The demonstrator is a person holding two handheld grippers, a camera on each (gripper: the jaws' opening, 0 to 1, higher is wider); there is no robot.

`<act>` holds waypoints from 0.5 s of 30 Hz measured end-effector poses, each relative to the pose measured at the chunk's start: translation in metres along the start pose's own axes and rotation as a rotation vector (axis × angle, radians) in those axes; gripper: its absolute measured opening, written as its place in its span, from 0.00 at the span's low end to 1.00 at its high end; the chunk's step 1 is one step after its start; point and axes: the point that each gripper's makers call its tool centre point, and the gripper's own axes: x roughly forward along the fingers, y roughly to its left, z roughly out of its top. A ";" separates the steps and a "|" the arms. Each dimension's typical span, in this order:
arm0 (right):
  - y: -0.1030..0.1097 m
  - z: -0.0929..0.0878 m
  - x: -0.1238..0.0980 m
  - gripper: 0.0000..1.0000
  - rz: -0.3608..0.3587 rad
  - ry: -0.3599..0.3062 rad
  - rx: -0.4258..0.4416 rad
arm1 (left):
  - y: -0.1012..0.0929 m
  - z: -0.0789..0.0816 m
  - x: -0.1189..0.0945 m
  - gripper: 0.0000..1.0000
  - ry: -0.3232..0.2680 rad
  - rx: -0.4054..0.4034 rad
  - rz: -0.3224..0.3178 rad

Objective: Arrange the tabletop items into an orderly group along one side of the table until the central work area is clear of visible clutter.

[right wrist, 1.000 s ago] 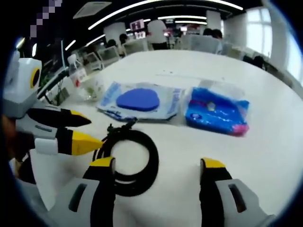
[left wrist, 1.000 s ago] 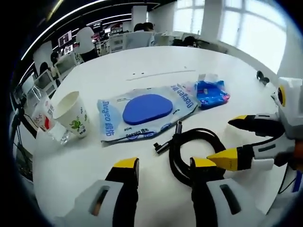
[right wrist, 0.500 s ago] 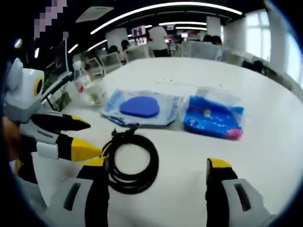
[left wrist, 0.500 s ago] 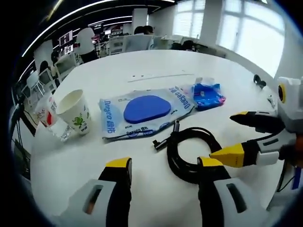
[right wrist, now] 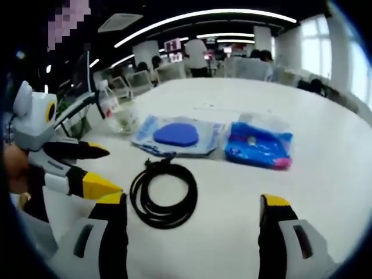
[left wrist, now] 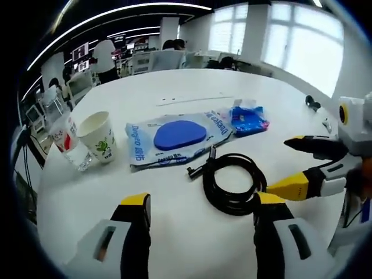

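Note:
A coiled black cable (left wrist: 232,181) (right wrist: 164,194) lies on the white round table (left wrist: 174,87) just beyond both grippers. Behind it rests a wet-wipes pack with a blue oval lid (left wrist: 177,136) (right wrist: 176,135), and beside that a small blue packet (left wrist: 248,119) (right wrist: 258,147). A paper cup (left wrist: 97,135) and a clear plastic bottle (left wrist: 68,143) (right wrist: 110,104) stand at the table's edge. My left gripper (left wrist: 200,206) (right wrist: 93,168) is open, nothing between its jaws. My right gripper (right wrist: 195,203) (left wrist: 302,165) is open too, empty, close to the cable.
Office chairs, desks and people (left wrist: 104,55) sit beyond the table's far side. Windows (left wrist: 296,40) light the right. A small dark object (left wrist: 311,104) lies near the table's right edge. The far half of the table (right wrist: 232,96) is bare white surface.
Both views have drawn back and risen from the table, so the cable and packs look smaller and farther. The things on the table have not moved. Both grippers stay open.

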 end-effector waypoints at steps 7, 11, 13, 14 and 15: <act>0.007 0.000 -0.010 0.98 0.016 -0.021 -0.004 | 0.001 0.000 -0.009 0.77 -0.029 -0.018 -0.006; 0.009 -0.001 -0.016 1.00 0.020 -0.030 -0.013 | 0.002 0.002 -0.015 0.80 -0.049 -0.024 -0.010; 0.009 -0.002 -0.019 1.00 0.021 -0.031 -0.018 | 0.003 0.004 -0.020 0.82 -0.063 -0.022 -0.012; 0.009 -0.002 -0.021 1.00 0.021 -0.033 -0.023 | 0.004 0.004 -0.022 0.83 -0.067 -0.026 -0.014; 0.009 -0.002 -0.023 1.00 0.021 -0.036 -0.023 | 0.004 0.004 -0.023 0.84 -0.072 -0.031 -0.015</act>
